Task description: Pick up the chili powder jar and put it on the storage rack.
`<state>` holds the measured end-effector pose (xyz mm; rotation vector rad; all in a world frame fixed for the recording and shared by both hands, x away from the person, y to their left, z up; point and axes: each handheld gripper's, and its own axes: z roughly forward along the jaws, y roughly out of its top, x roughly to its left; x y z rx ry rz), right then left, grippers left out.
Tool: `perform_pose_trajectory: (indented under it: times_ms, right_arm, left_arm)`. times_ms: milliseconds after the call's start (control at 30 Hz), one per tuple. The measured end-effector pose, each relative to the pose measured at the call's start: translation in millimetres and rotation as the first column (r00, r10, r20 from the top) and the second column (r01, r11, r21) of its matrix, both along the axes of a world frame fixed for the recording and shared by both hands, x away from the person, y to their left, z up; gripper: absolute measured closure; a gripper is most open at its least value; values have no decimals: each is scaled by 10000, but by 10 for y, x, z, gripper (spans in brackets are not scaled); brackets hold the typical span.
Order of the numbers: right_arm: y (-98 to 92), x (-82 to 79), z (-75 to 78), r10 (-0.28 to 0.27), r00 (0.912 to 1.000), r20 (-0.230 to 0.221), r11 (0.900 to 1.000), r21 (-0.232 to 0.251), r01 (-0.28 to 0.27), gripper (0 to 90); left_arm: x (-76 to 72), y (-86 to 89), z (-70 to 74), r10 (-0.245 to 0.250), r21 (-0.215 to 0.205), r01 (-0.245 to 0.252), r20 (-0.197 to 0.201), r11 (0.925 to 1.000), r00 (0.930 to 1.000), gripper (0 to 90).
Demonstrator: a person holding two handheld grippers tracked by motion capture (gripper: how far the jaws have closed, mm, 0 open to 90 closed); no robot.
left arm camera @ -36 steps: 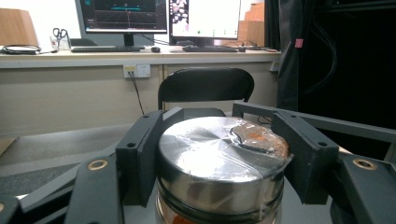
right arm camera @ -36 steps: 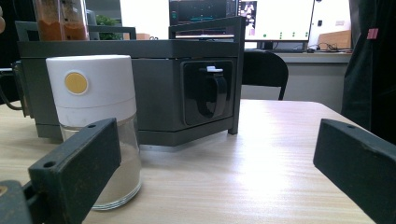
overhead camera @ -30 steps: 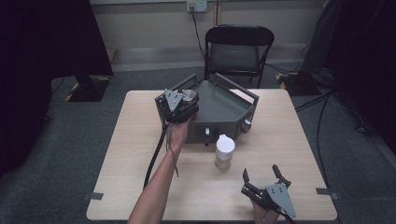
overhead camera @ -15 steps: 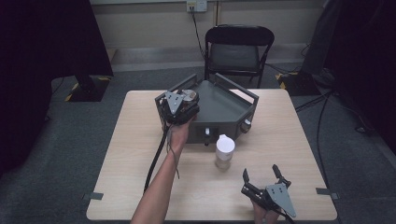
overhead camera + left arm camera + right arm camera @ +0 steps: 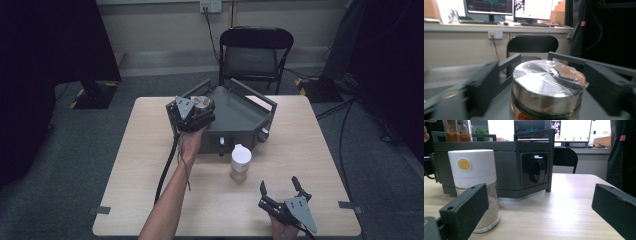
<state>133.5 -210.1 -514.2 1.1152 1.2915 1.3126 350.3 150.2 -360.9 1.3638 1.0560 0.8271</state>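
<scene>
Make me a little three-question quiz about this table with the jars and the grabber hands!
1. True or false: the white-capped jar stands on the table in front of the grey rack.
2. Which jar sits between the left gripper's jaws? A) the silver-lidded jar B) the white-capped jar C) none
3. Fill in: the spot on the white cap is coloured ____.

Key
1. True.
2. A. The jaws have just been opening, and they stand either side of that jar without pressing it.
3. Yellow. The right gripper waits open near the table's front edge, holding nothing.
</scene>
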Motion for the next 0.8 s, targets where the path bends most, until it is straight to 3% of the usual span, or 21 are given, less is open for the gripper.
perform_pose_trajectory:
  times_ms: [167,367,800]
  right_arm:
    - [0,0,0,-4,10000,-2,10000,4,4,0]
    - [3,0,0,-21,10000,-1,10000,3,22,0]
    - [8,-1,0,-45,10000,-2,10000,-1,45,0]
  left_arm:
    - [-38,43,-12,-14,-128,12,-130,9999,9999,0]
    - [-121,86,-14,-124,-52,125,288,9999,9995,0]
    - [-304,156,-115,-377,-216,388,510,9990,9980,0]
